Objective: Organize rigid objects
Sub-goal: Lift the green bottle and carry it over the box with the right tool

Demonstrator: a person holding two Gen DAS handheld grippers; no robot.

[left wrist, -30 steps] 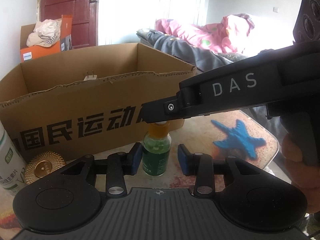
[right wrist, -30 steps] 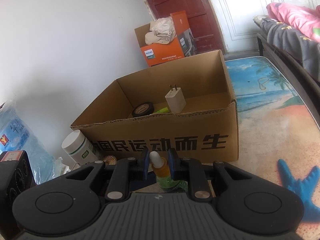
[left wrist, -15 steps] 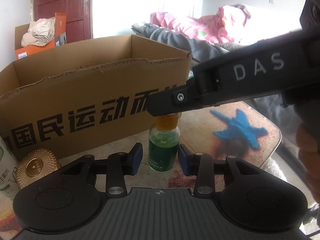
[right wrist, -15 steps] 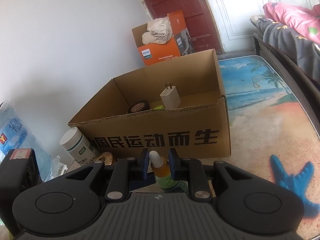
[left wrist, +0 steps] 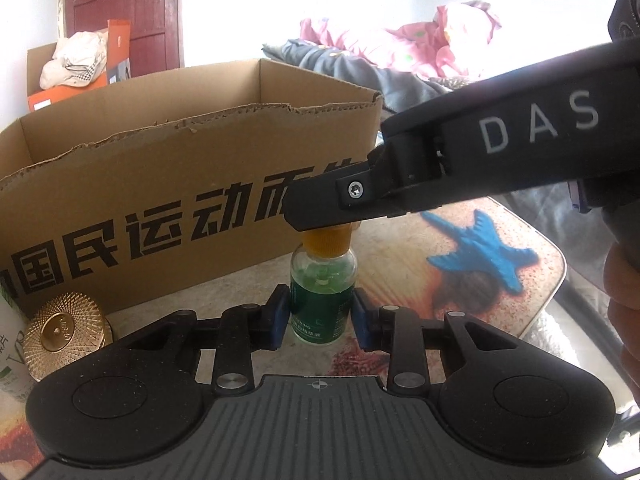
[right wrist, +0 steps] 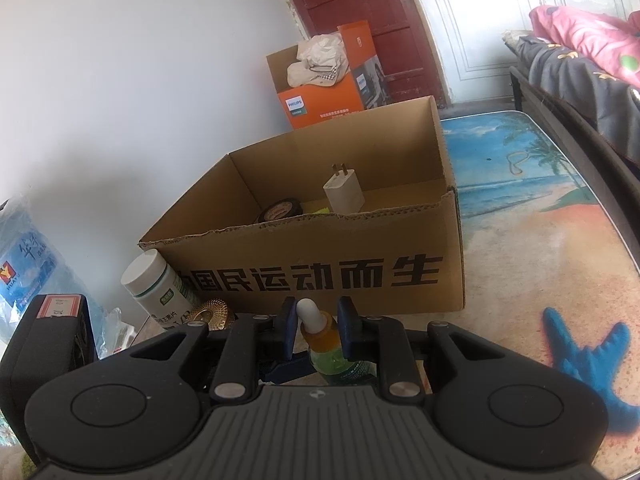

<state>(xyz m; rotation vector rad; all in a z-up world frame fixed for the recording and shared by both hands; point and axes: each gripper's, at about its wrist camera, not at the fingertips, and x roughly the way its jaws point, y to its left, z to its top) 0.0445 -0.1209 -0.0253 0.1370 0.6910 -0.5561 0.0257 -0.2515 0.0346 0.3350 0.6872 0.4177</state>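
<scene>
Standing upright on the beach-print table (right wrist: 540, 248), just near of the cardboard box (left wrist: 168, 200): a small green dropper bottle (left wrist: 323, 300). Left gripper (left wrist: 320, 318) just closing, blue pads hugging the glass body, contact hard to confirm. Right gripper (right wrist: 318, 326) clamped on the orange cap from above. Gold disc (left wrist: 64, 330) and white jar (right wrist: 158, 288) at left; blue starfish print (left wrist: 480, 250) at right.

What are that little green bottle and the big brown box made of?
Dropper bottle: apparently clear glass, glossy, see-through to green liquid; orange collar looks plastic, ribbed. Cardboard box: corrugated cardboard, matte brown, with a torn, ragged top edge.
</scene>
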